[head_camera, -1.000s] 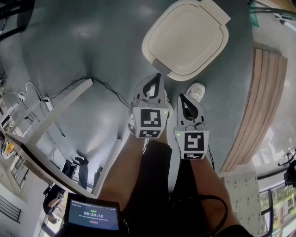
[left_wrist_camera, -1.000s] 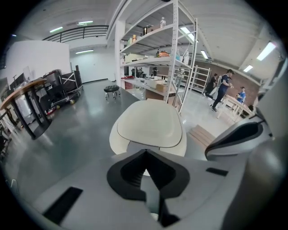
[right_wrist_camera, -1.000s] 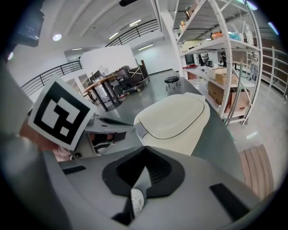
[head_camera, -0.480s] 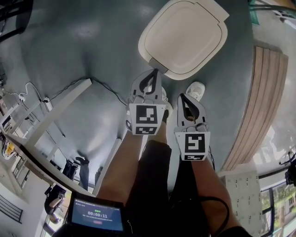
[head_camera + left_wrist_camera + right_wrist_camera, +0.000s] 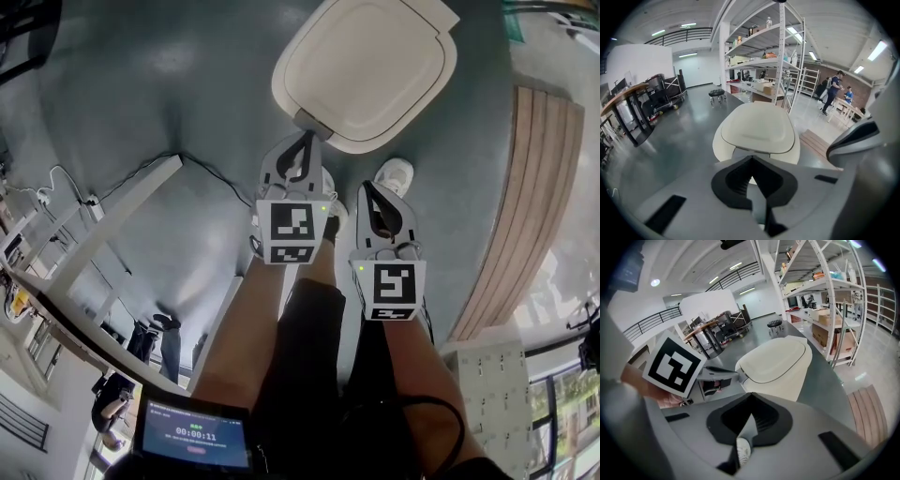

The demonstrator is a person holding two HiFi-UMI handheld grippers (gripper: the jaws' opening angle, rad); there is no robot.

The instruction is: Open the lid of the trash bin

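1. Nearest the person, at the bottom of the head view, a tablet (image 5: 195, 434) shows a running timer.
2. Right gripper (image 5: 367, 187): held above the person's legs, to the right of the left gripper and nearer the person than it. Fingers are closed tip to tip with nothing held. A white shoe (image 5: 394, 173) on the floor shows just beyond its tip.
3. Left gripper (image 5: 307, 136): further forward than the right. Fingers are fully closed and grip nothing. The tip lies at the grey tab (image 5: 314, 123) on the near edge of the trash bin. Contact cannot be confirmed.
4. Trash bin (image 5: 366, 66): stands on the grey floor directly beyond both grippers. The cream lid (image 5: 757, 129) lies flat and closed on the body, so the contents are not visible.
5. Right of the bin, a slatted wooden platform (image 5: 525, 197) lies on the floor.
6. Far beyond the bin, a metal shelf rack (image 5: 783, 56) carries boxes and bottles on its levels.
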